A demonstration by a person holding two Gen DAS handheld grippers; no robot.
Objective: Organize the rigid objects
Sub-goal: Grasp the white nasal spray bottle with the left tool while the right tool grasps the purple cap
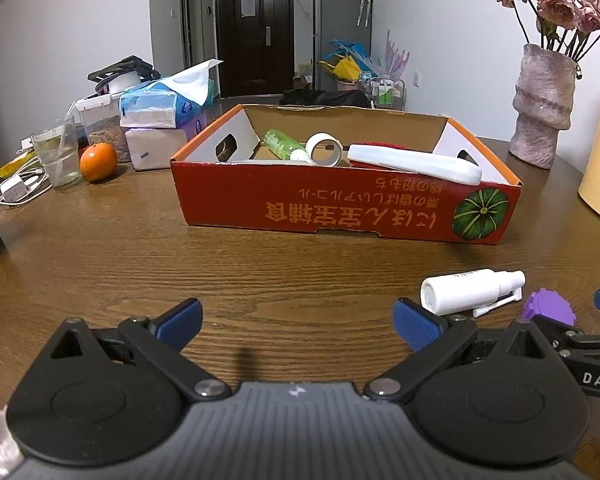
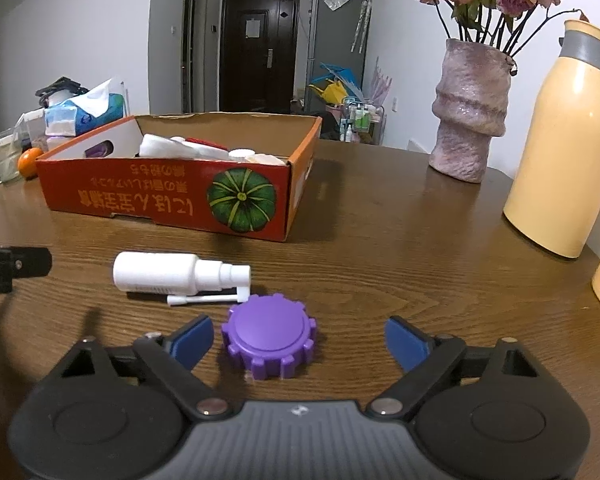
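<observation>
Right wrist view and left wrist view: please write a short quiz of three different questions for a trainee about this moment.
1. True or false: the purple gear-shaped cap lies between the open fingers of the right hand-held gripper.
2. Where is the white spray bottle? A) inside the red cardboard box B) on the table, in front of the box C) held by the left hand-held gripper
3. Fill in: the fruit beside the drinking glass is an ____.

Key: 1 true; 2 B; 3 orange.
</observation>
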